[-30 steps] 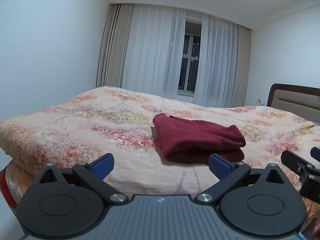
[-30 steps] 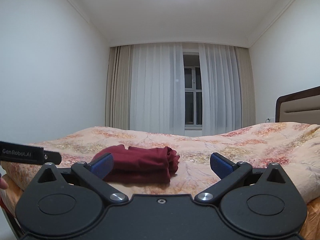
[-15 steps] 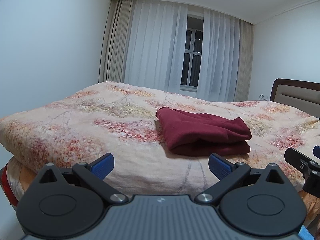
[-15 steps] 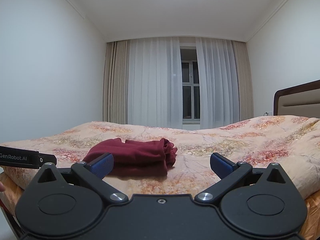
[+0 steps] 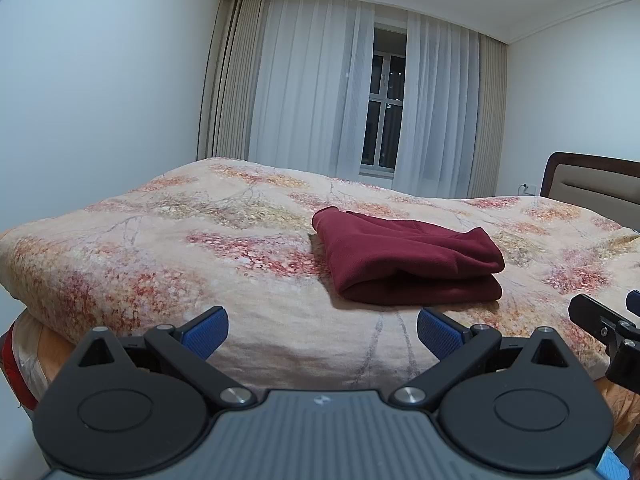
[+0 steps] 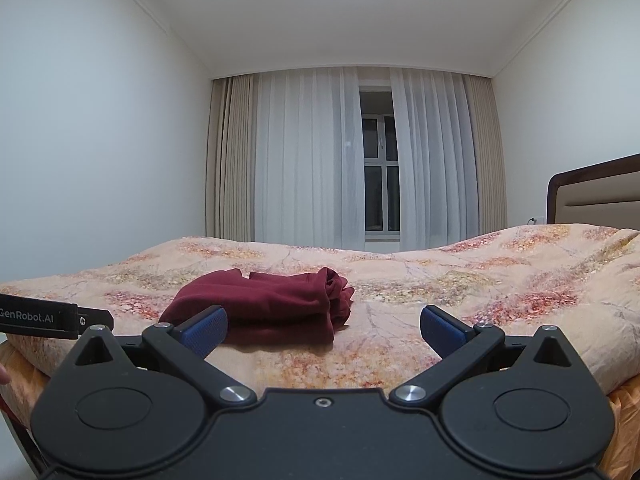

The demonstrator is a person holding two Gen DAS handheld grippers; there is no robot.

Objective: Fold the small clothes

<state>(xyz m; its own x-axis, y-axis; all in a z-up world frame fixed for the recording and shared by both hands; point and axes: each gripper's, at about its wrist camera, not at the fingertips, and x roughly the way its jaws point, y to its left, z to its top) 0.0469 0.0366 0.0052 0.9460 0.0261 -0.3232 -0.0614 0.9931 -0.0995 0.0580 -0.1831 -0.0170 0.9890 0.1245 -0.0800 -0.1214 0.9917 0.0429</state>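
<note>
Floral bedding (image 5: pixel 168 248) fills the room ahead, and a folded maroon garment (image 5: pixel 404 260) is seen lying at one o'clock of the left gripper (image 5: pixel 322 330). Both it and the right gripper (image 6: pixel 323 330) are held spread and empty, well short of the cloth. Folding is judged complete; only withdrawal or a fresh garment is called for.

one garment (image 5: pixel 408 264) (folded), two grippers (image 5: pixel 322 330)

Even ceiling light, soft shadows, sharp focus, fisheye bending, dark corners.
</note>
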